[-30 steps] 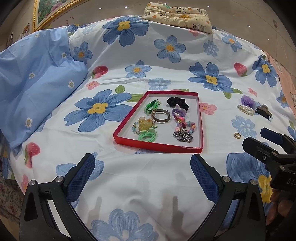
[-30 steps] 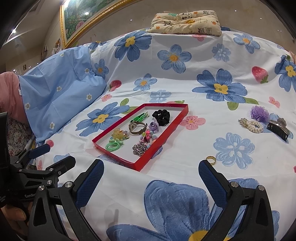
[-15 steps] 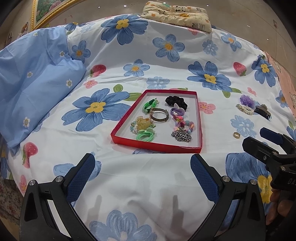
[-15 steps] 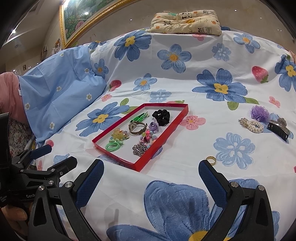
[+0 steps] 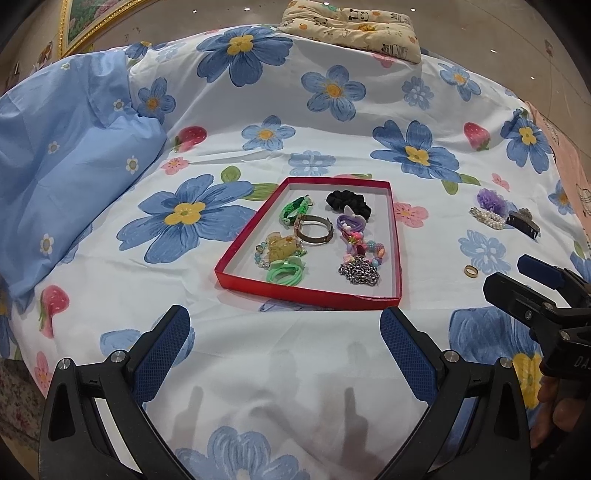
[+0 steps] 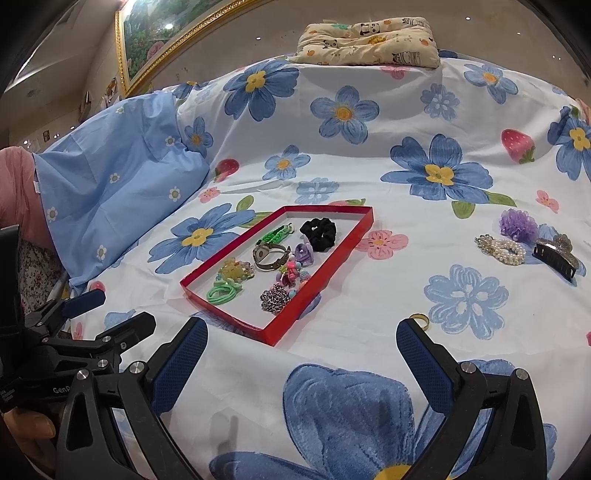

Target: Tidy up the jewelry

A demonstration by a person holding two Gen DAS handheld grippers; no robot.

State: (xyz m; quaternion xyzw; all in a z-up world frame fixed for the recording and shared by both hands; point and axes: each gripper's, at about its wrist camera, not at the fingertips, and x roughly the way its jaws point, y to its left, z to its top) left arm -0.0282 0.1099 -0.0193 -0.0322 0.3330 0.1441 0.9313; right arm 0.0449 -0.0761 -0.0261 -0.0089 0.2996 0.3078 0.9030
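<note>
A red tray (image 5: 397, 243) (image 6: 351, 243) lies on the flowered sheet and holds several pieces: a black scrunchie (image 5: 349, 201), a green band (image 5: 293, 208), a bracelet (image 5: 314, 230), a metal chain (image 5: 358, 271). Outside it, to the right, lie a gold ring (image 5: 470, 271) (image 6: 419, 318), a pearl bracelet (image 6: 502, 249), a purple scrunchie (image 6: 517, 223) and a dark hair claw (image 6: 556, 254). My left gripper (image 5: 284, 347) is open and empty, near side of the tray. My right gripper (image 6: 301, 358) is open and empty, with the ring just beyond its right fingertip.
A blue pillow (image 5: 62, 166) lies at the left. A folded panda-print cushion (image 5: 351, 22) sits at the far edge of the bed. A gold-framed picture (image 6: 155, 40) hangs on the wall behind. The other gripper shows at each view's side.
The left gripper's view has shifted slightly, so the tray sits a little lower and left. The right gripper has edged toward the gold ring. Both stay open.
</note>
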